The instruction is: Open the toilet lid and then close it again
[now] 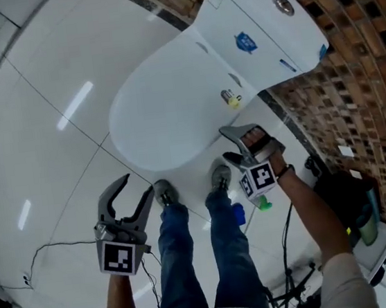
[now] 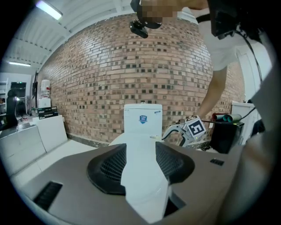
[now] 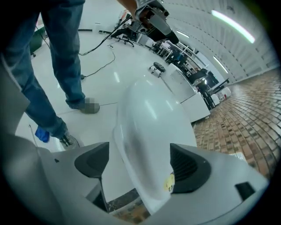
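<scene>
a glossy white floor (image 1: 44, 77) and brick wall (image 1: 353, 95) frame a toilet lid (image 1: 167, 111) lying shut. the right claw (image 1: 228, 145), spread wide and empty, is held just beside its rim; the left claw (image 1: 135, 186) hangs released, apart. the rim is best hooked from beneath and raised slowly.

A person's shoes (image 1: 164, 192) stand before the toilet lid (image 1: 174, 110), the cistern (image 1: 261, 30) behind it against the brick wall (image 1: 361, 101); left gripper (image 1: 136, 186) left of the shoes, right gripper (image 1: 228, 145) beside the lid.
</scene>
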`<act>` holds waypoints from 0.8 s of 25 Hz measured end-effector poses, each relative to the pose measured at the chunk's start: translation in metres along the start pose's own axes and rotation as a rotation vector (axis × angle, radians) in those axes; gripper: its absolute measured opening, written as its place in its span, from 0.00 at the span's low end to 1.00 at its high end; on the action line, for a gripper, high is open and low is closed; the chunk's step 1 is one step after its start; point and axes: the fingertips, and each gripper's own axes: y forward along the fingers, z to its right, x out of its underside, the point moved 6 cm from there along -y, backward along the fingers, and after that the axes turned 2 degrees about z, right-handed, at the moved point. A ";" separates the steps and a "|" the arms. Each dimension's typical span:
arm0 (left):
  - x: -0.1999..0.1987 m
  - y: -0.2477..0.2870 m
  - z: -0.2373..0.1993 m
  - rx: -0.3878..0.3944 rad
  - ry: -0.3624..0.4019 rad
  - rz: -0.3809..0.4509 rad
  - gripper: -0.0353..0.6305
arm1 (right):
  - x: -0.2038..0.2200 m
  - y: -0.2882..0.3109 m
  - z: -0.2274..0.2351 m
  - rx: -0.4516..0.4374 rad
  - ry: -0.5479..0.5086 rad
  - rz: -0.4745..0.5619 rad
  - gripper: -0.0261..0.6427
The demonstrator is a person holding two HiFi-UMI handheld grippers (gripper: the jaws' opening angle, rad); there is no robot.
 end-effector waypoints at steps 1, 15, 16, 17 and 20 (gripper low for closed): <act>0.007 0.003 0.001 -0.017 -0.018 0.003 0.35 | 0.002 0.009 -0.001 0.002 -0.016 0.010 0.68; 0.042 -0.002 0.019 -0.208 -0.141 -0.076 0.35 | 0.006 0.043 0.015 0.000 -0.075 0.081 0.57; 0.044 -0.004 0.019 -0.204 -0.192 -0.072 0.35 | 0.006 0.041 0.015 -0.019 -0.074 0.084 0.54; 0.047 -0.007 0.017 -0.197 -0.260 -0.058 0.35 | 0.008 0.040 0.015 -0.040 -0.077 0.084 0.53; 0.055 -0.014 0.011 -0.176 -0.478 0.014 0.36 | 0.012 0.034 0.016 -0.091 -0.057 0.086 0.48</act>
